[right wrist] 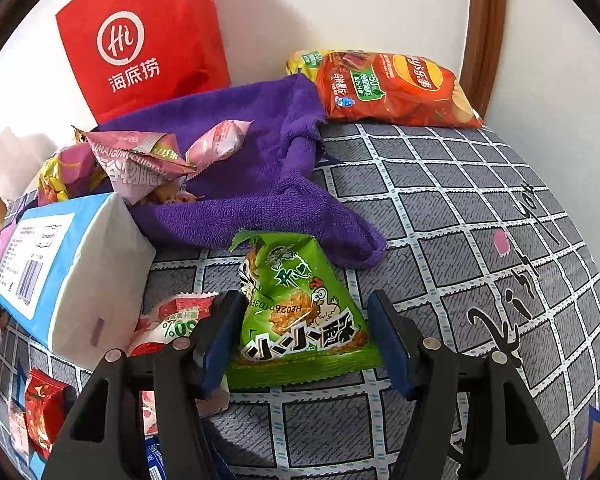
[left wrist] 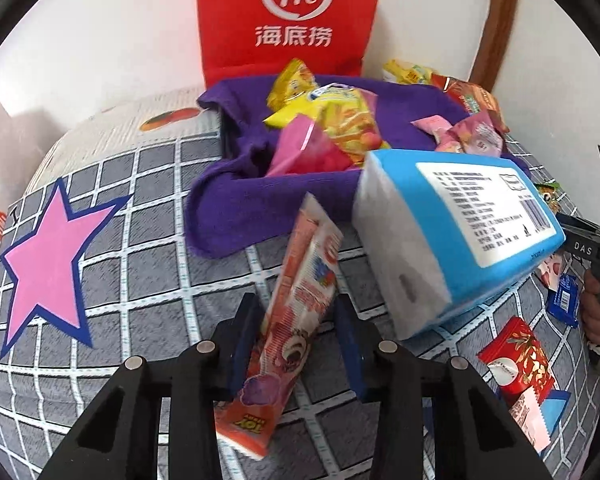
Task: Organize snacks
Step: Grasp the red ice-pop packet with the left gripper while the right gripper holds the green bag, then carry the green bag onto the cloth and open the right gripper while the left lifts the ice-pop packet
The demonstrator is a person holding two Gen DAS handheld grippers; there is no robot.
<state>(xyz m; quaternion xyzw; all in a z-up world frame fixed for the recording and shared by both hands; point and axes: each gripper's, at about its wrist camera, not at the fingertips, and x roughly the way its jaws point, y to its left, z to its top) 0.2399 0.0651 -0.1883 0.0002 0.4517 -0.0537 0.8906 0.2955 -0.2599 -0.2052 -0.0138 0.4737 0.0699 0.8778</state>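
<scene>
While the left hand-held gripper (left wrist: 298, 334) clamps the pink snack stick (left wrist: 290, 320), the right hand-held gripper (right wrist: 304, 338) stands apart around the green snack packet (right wrist: 300, 308) on the bed (right wrist: 460, 200)

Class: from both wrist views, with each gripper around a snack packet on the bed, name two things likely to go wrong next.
1. The left gripper straddles the long pink packet near one end; lifted, it may swing into the leaning tissue pack.
2. The right gripper stands open around the puffy green packet; closing may squash it or let it slip.
</scene>
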